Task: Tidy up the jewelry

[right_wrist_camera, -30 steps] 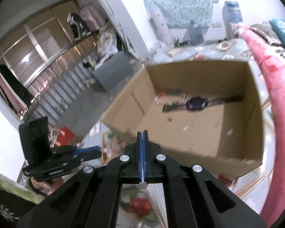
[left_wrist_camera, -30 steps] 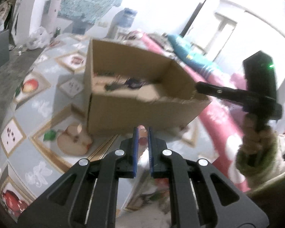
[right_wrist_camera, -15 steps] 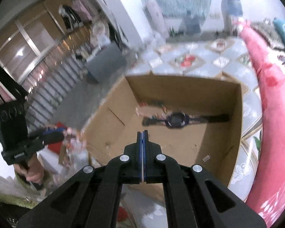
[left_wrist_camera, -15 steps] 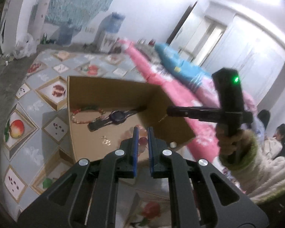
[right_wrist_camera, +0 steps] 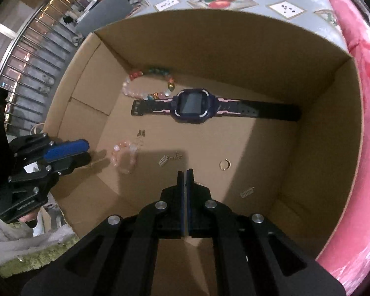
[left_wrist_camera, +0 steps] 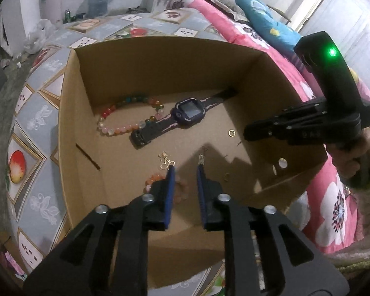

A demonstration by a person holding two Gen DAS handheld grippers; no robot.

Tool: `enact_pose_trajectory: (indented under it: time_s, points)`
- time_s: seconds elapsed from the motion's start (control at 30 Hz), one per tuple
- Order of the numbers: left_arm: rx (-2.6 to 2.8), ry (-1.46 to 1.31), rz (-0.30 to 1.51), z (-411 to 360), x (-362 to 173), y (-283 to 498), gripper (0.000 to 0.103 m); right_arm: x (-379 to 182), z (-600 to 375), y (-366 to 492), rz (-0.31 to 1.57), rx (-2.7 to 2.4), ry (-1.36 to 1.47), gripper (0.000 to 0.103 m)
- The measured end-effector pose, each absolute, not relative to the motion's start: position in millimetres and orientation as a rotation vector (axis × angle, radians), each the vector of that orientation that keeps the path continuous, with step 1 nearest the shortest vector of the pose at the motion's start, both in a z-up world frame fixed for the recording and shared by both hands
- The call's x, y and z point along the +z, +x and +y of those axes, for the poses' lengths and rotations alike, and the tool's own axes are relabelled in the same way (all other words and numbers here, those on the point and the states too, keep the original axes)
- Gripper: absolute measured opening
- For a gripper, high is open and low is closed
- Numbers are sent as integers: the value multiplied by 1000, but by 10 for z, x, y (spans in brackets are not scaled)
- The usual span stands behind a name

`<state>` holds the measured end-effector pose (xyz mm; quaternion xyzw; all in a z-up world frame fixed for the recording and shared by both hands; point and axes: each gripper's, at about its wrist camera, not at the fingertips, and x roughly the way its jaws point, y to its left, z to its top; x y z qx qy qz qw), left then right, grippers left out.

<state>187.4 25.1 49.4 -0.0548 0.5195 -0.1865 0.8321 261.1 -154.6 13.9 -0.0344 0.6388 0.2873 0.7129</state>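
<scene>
An open cardboard box (left_wrist_camera: 160,59) holds a dark watch (left_wrist_camera: 187,113), a multi-colour bead bracelet (left_wrist_camera: 128,116), a gold ring (left_wrist_camera: 231,132) and small gold earrings (left_wrist_camera: 166,162). My left gripper (left_wrist_camera: 185,170) hangs over the box's near side, its jaws opening with nothing pressed between them. A pink bead bracelet (right_wrist_camera: 124,156) lies on the box floor below it, apart from the pads. My right gripper (right_wrist_camera: 185,170) is shut and empty, pointing down into the box (right_wrist_camera: 234,44) above the ring (right_wrist_camera: 225,164), with the watch (right_wrist_camera: 194,108) beyond it.
The box stands on a grey mat with fruit pictures (left_wrist_camera: 37,123). A pink floral quilt (left_wrist_camera: 333,209) borders the box on the right, with a blue pillow (left_wrist_camera: 266,24) behind. Another small earring (right_wrist_camera: 246,192) lies near the box's right wall.
Both grippers have moved over the box and tipped down into it. The left jaws have parted, and the pink bead bracelet they held now lies on the box floor.
</scene>
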Motion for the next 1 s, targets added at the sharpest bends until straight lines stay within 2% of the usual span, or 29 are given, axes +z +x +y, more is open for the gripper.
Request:
enact_pose_trajectory:
  time_s: [0.17, 0.27, 0.37, 0.43, 0.47, 0.53, 0.67, 0.77, 1.0]
  points:
    - [-363, -140, 1067, 350, 574, 1843, 22, 217, -1649, 2596, 1380, 648, -13, 6]
    - [-347, -157, 1016, 400, 674, 1792, 28, 343, -1746, 2591, 1332, 640, 28, 16]
    - [-330, -153, 941, 426, 820, 1674, 36, 523, -1855, 2520, 1263, 641, 77, 17]
    - [-325, -144, 899, 426, 903, 1591, 47, 709, -1955, 2412, 1184, 643, 115, 19]
    - [-321, -138, 872, 426, 959, 1530, 50, 801, -1997, 2341, 1144, 643, 125, 24]
    - [-315, -135, 831, 434, 1051, 1425, 66, 1063, -2079, 2113, 1028, 640, 135, 36]
    - [-287, -154, 746, 453, 1240, 1176, 83, 1347, -2176, 1653, 861, 613, 131, 65]
    - [-223, -144, 731, 429, 1291, 1056, 87, 1392, -2172, 1337, 791, 555, 122, 76]
    - [-108, -102, 752, 383, 1169, 821, 94, 1142, -2048, 944, 814, 411, 101, 88]
